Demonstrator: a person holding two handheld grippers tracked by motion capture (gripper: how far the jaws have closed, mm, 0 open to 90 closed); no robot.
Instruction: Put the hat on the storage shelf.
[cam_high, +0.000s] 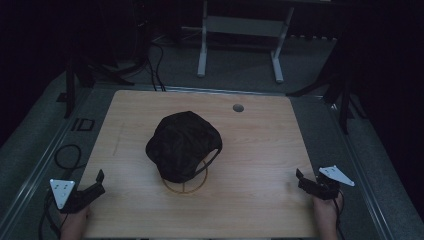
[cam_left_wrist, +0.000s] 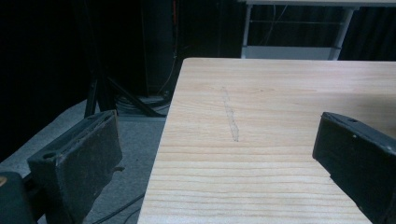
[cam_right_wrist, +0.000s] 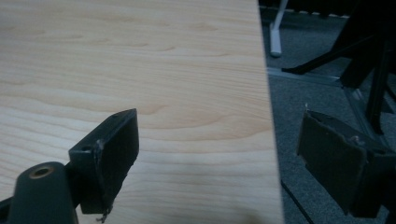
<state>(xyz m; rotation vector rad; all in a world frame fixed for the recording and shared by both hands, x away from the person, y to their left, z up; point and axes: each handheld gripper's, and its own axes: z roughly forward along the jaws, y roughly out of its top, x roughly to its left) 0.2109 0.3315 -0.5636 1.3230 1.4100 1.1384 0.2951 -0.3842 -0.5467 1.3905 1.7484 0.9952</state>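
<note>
A wooden bench (cam_high: 260, 150) takes up the middle of the high view, set on grey carpet in a dim room, with a white metal frame (cam_high: 240, 30) standing on the floor beyond its far edge and dark stands to either side. A small round grommet hole (cam_high: 238, 107) sits near the far edge, right of centre.

At the centre of the bench lies a black cap (cam_high: 182, 145), its crown bulging upward. It rests on a thin wooden ring stand (cam_high: 186, 184) whose rim shows just beneath its near edge, and a dark strap loops out on its near right side. The cap's longer axis appears to run from far right to near left, though the dim light makes its outline hard to read.

The left gripper (cam_high: 92, 187) rests at the near left corner of the bench, partly over the edge, its fingers spread apart and empty; in the left gripper view they frame bare wood with a faint pencil-like streak (cam_left_wrist: 230, 116). The right gripper (cam_high: 307, 181) rests at the near right edge, fingers likewise released around nothing, one over wood and one over carpet in the right gripper view.

The cap lies farther away and inward from both grippers, well apart from each. The left gripper looks somewhat nearer to it, so a reach from that side seems the shorter one.
</note>
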